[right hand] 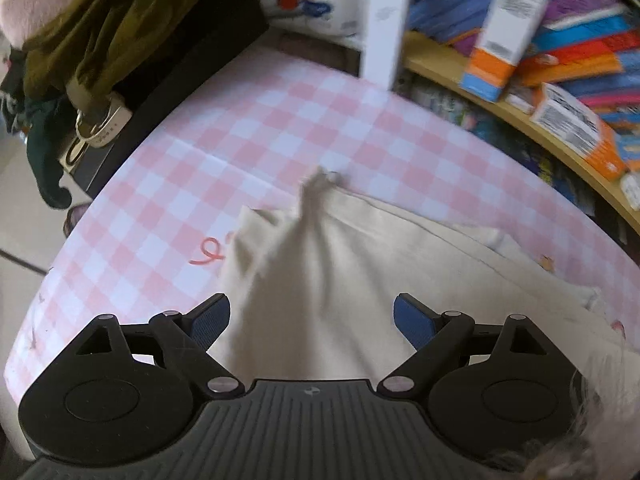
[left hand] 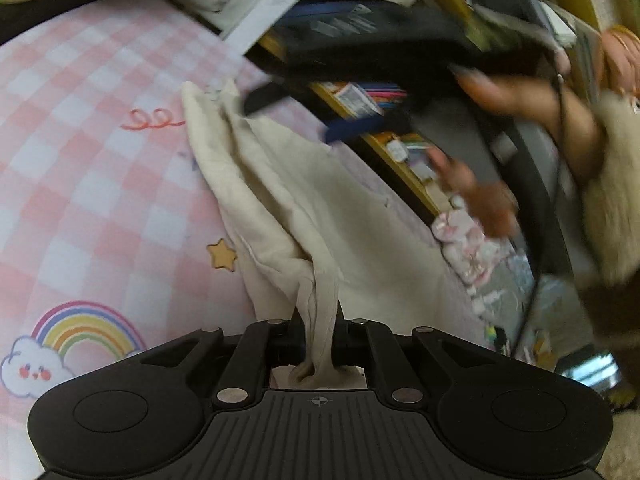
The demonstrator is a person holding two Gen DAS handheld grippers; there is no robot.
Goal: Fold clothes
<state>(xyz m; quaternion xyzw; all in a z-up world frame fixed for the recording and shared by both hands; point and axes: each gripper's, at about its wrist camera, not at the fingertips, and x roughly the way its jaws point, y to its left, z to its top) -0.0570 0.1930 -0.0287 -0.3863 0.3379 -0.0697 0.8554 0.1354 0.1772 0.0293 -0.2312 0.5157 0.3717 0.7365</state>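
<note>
Cloth: a cream garment (left hand: 304,200) lies on the pink-and-white checked table (left hand: 80,160), spread from the near middle toward the far right edge; in the right wrist view the same garment (right hand: 320,300) fills the near centre, with a bunched tip rising toward the far side.
Left tongs (left hand: 318,320): pinched nearly closed on a gathered fold of the garment — the cloth runs as a narrow rope between the two jaws and puffs out behind them.
Right tongs (right hand: 312,318): jaws spread wide, blue pads (right hand: 412,322) well apart on either side of the cloth, pressing on nothing; they hang over the garment, which passes beneath the gap.
Right tongs, seen from the left wrist: blurred, at the far right, one blue pad (left hand: 352,128) showing over the garment's far edge, a hand (left hand: 532,104) behind it.
Table print: a rainbow with a cloud (left hand: 68,344) at the near left, a yellow star (left hand: 222,254) just beside the cloth's left edge.
Surroundings: a shelf of colourful boxes (right hand: 560,60) at the far right — olive clothing (right hand: 120,20) heaped at the far left.
</note>
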